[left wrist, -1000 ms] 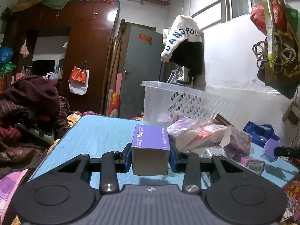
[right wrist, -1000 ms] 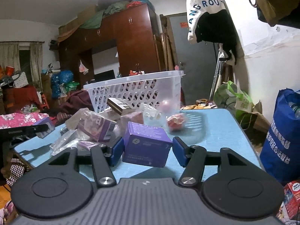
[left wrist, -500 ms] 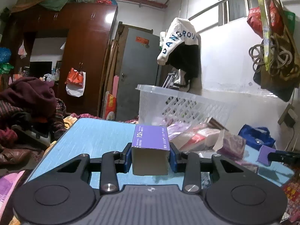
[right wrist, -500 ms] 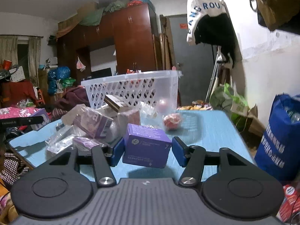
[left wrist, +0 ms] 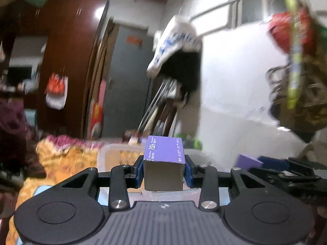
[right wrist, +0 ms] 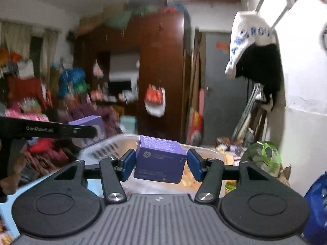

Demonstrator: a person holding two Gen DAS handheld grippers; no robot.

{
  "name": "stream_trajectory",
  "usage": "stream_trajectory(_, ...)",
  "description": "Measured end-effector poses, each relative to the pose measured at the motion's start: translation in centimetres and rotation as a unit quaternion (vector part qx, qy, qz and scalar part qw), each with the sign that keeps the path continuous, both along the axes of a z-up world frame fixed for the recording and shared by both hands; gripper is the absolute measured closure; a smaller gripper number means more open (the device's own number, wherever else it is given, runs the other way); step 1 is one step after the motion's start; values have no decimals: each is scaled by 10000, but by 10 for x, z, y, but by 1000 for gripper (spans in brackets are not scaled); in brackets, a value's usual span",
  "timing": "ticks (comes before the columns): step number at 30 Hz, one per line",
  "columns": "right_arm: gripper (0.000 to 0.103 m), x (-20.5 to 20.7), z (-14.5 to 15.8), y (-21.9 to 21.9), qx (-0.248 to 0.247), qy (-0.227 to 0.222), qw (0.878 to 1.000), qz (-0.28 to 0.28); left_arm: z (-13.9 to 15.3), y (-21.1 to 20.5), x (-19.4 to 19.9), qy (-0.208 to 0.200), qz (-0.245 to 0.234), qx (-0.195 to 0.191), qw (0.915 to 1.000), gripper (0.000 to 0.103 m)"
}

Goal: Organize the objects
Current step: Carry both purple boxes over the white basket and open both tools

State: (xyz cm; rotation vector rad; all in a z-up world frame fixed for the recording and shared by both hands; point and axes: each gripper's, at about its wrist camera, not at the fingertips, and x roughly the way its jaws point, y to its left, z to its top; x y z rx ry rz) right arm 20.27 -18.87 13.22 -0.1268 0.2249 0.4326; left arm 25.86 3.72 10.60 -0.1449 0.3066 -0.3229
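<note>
My left gripper is shut on a narrow purple box marked "12h", held level above the rim of the white laundry basket. My right gripper is shut on a wider purple box, tilted a little, over the same white basket. Each view shows the other gripper beside it: the right one with its purple box at the right, the left one with its box at the left. Both views are blurred by motion.
A blue table shows under the basket. Behind stand a brown wardrobe, a grey door and a white wall with a hanging white-and-black garment. A blue bag and a green bag sit at the right.
Both grippers have risen from just above the table to basket-rim height and moved toward the basket, each carrying its purple box. The pile of packets on the table has dropped out of view.
</note>
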Motion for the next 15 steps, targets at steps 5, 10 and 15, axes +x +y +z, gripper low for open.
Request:
stream_trajectory(5,31,41,-13,15,-137,460,9988,-25,-19,-5,50,656,-3,-96,9978,34)
stream_trajectory(10,0,-14,-19,-19,448,98,9989,-50,-23,4,11,234,-4,-84,9997,21)
stream_trajectory(15,0,-93,-77,-53,863,308,9955,247,-57,16,-73,-182,-51,207,9996,16)
